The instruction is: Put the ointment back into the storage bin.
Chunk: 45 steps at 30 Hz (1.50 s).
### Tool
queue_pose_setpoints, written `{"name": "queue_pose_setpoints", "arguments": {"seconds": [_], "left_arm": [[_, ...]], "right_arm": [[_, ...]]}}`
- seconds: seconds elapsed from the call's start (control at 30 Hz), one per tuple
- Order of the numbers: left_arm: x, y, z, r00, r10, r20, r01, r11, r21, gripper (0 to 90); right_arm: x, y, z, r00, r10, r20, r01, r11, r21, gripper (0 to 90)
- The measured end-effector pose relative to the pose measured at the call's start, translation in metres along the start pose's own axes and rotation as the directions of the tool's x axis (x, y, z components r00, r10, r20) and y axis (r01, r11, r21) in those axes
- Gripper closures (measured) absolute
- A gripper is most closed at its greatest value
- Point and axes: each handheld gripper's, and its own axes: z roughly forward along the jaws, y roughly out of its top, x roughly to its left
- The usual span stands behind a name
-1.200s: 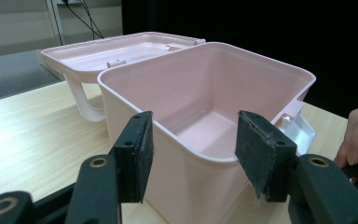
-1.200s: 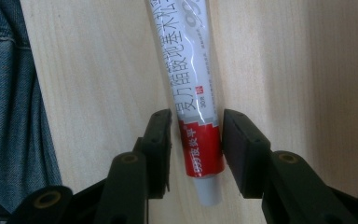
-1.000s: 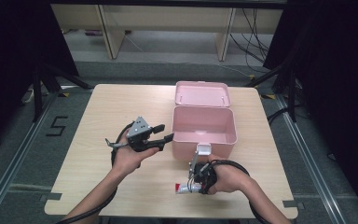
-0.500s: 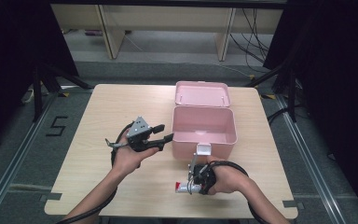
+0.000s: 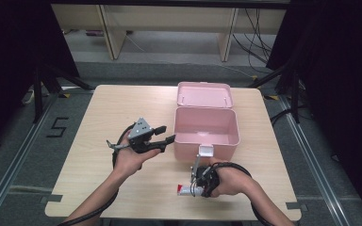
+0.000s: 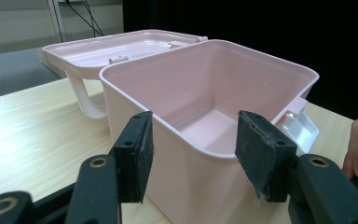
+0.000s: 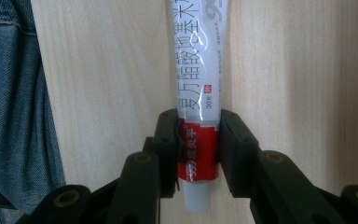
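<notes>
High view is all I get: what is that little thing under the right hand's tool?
Observer: A white tube with a red band. The right gripper has just been closing its fingers, and they now pinch that band near the cap.
Operator: Is anything inside the pink box?
Observer: No. The left gripper view looks right into the pink box, and it is empty down to its floor.
Operator: And the left tool?
Observer: The left gripper is open, fingers apart, aimed at the box's near corner.
</notes>
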Motion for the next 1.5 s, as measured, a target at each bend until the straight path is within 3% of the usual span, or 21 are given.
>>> {"name": "queue_pose_setpoints", "arguments": {"seconds": [0.1,0.17,0.2,0.3,0.5,0.53,0.6,0.73,0.77,0.83,0.87,0.9,1.0,1.03,1.1,1.13,1.17,1.23,1.27,1.3,1.5], "left_arm": [[0.000,0.000,0.001,1.0000,0.002,0.002,-0.002,1.0000,0.000,46.1],[0.000,0.000,0.001,1.0000,0.002,0.003,-0.002,1.0000,0.000,46.1],[0.000,0.000,0.001,1.0000,0.002,0.003,-0.002,1.0000,-0.001,46.1],[0.000,0.000,0.001,1.0000,0.002,0.002,-0.002,1.0000,-0.001,46.1],[0.000,0.000,0.001,1.0000,0.000,0.002,0.000,1.0000,-0.001,46.1],[0.000,0.000,0.001,1.0000,0.000,0.002,0.000,1.0000,-0.001,46.1],[0.000,0.000,0.000,1.0000,-0.002,-0.001,0.002,1.0000,-0.003,46.1],[0.000,0.000,0.000,1.0000,-0.003,-0.001,0.003,1.0000,-0.003,46.1],[0.000,0.000,0.000,1.0000,-0.002,-0.002,0.002,1.0000,-0.004,46.1],[0.000,0.001,0.000,1.0000,-0.002,0.000,0.002,1.0000,-0.007,46.1],[0.001,0.001,0.001,1.0000,-0.003,0.007,0.003,0.9999,-0.013,46.0],[0.000,0.001,0.000,1.0000,0.000,-0.003,0.000,1.0000,-0.003,46.0],[0.000,0.002,0.000,1.0000,0.002,0.000,-0.002,1.0000,-0.006,46.0],[0.000,0.002,0.000,1.0000,0.002,-0.001,-0.002,1.0000,-0.006,46.0],[0.000,0.002,-0.001,1.0000,0.002,-0.001,-0.002,1.0000,-0.005,45.9],[0.000,0.001,-0.001,1.0000,0.002,0.000,-0.002,1.0000,-0.005,46.0],[0.000,0.001,-0.001,1.0000,0.003,0.000,-0.003,1.0000,-0.004,46.0],[0.000,0.001,-0.001,1.0000,0.003,0.000,-0.003,1.0000,-0.004,45.9],[0.000,0.001,-0.001,1.0000,0.002,0.001,-0.002,1.0000,-0.004,45.9],[0.000,0.001,-0.001,1.0000,0.002,0.001,-0.002,1.0000,-0.004,46.0],[-0.001,0.001,-0.002,1.0000,0.006,0.000,-0.006,0.9999,-0.013,46.6]], "right_arm": [[0.000,-0.001,-0.001,1.0000,0.008,0.000,-0.008,1.000,-0.007,71.4],[-0.003,-0.001,0.000,0.9996,-0.028,0.000,0.028,0.999,-0.018,71.4],[-0.006,-0.002,0.001,0.9971,-0.075,0.010,0.076,0.996,-0.051,71.4],[-0.004,-0.002,-0.003,0.9991,-0.041,0.015,0.041,0.998,-0.040,71.4],[-0.002,-0.005,-0.010,0.9998,-0.019,0.006,0.019,0.998,-0.054,71.5],[-0.005,-0.006,-0.011,0.9987,-0.049,0.009,0.050,0.997,-0.059,71.4],[-0.005,-0.007,-0.014,0.9990,-0.043,0.010,0.044,0.997,-0.061,71.4],[-0.002,-0.009,-0.022,0.9997,0.024,0.005,-0.024,0.999,-0.043,71.4],[-0.006,-0.010,-0.022,0.9994,-0.033,0.014,0.034,0.998,-0.056,71.5],[-0.003,-0.011,-0.027,0.9997,0.020,0.010,-0.020,0.999,-0.043,71.4],[-0.006,-0.012,-0.027,0.9998,-0.015,0.010,0.015,0.998,-0.057,71.4],[-0.003,-0.013,-0.030,0.9995,0.027,0.016,-0.026,0.998,-0.051,71.4],[-0.007,-0.015,-0.032,0.9998,-0.012,0.015,0.013,0.998,-0.065,71.4],[-0.004,-0.015,-0.035,0.9994,0.027,0.023,-0.026,0.998,-0.055,71.4],[-0.007,-0.017,-0.037,0.9998,0.008,0.018,-0.006,0.997,-0.071,71.5],[-0.005,-0.017,-0.039,0.9989,0.040,0.024,-0.038,0.997,-0.061,71.4],[-0.007,-0.018,-0.040,0.9998,0.007,0.018,-0.006,0.998,-0.068,71.4],[-0.006,-0.019,-0.043,0.9991,0.036,0.024,-0.034,0.997,-0.070,71.4],[-0.008,-0.020,-0.044,0.9997,0.012,0.021,-0.010,0.997,-0.073,71.4],[-0.007,-0.021,-0.045,0.9990,0.037,0.024,-0.035,0.997,-0.074,71.4],[-0.008,-0.025,-0.053,0.9990,0.037,0.025,-0.035,0.996,-0.081,71.4]]}}
